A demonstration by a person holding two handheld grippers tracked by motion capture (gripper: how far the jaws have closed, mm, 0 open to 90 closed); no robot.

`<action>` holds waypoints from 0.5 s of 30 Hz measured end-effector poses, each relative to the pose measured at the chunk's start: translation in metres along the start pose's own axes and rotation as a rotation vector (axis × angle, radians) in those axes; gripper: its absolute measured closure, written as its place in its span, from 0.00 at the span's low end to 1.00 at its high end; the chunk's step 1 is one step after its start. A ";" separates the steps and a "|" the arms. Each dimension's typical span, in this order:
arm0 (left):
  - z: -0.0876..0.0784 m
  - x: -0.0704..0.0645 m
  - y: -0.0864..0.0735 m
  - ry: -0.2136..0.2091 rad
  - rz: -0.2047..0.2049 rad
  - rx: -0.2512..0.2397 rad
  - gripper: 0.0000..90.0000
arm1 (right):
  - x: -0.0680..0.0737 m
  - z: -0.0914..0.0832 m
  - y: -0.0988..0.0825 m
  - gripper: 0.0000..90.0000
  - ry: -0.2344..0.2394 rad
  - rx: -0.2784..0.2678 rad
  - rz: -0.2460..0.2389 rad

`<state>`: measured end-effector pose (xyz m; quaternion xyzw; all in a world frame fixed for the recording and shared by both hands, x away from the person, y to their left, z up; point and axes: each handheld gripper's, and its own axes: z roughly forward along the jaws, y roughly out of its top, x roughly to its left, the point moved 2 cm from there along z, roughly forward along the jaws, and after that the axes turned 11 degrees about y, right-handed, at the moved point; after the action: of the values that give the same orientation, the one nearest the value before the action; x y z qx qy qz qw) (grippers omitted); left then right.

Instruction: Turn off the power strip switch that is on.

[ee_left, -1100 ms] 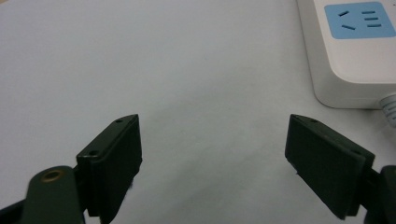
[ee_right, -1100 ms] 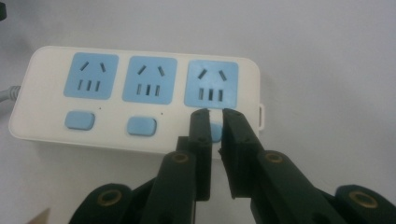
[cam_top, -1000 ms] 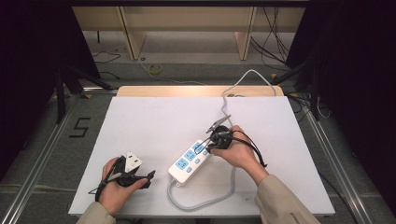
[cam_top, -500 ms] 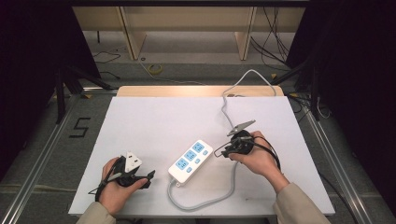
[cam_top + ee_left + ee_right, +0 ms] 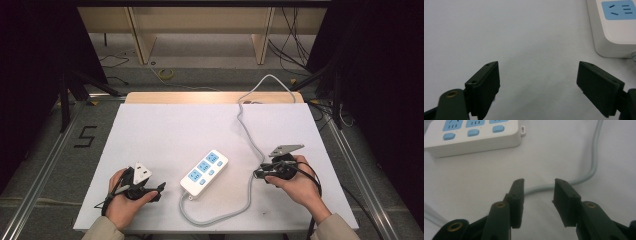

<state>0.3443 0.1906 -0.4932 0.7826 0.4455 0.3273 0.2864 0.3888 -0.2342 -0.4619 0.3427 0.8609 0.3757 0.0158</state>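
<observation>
- Power strip [image 5: 204, 172]: a white block with blue sockets and buttons is seen lying flat and slantwise near the middle of the white counter [image 5: 165, 130], between the two hands.
- It is judged rigid and fairly light, with smooth plastic sides that may slip; a hold across its short width, at either long edge, looks soundest.
- Its grey cord [image 5: 243, 135] is seen leaving the near end, looping along the front of the counter, then running away past the far edge. The cord is judged soft and springy, so the strip may be tugged or swung by it when moved.
- Left tongs [image 5: 161, 188]: held low at the front left of the counter, pointed toward the strip's near end and just short of it; the jaws are spread wide with nothing between them.
- Right tongs [image 5: 257, 174]: held off to the right of the strip, well clear of it, aimed at the cord; the jaws have just been opening and are parted, with only the counter and cord beyond them.
</observation>
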 end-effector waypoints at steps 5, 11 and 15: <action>0.000 0.000 0.000 0.000 0.000 0.000 0.20 | -0.005 -0.010 -0.015 0.63 -0.015 -0.044 0.008; 0.001 0.001 -0.001 0.000 -0.002 0.005 0.20 | -0.007 -0.015 -0.033 0.59 -0.031 -0.068 0.016; 0.000 0.001 -0.001 -0.001 -0.003 0.005 0.20 | -0.006 -0.016 -0.043 0.57 -0.037 -0.081 0.025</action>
<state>0.3445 0.1917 -0.4939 0.7829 0.4473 0.3252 0.2851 0.3640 -0.2683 -0.4800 0.3592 0.8402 0.4041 0.0409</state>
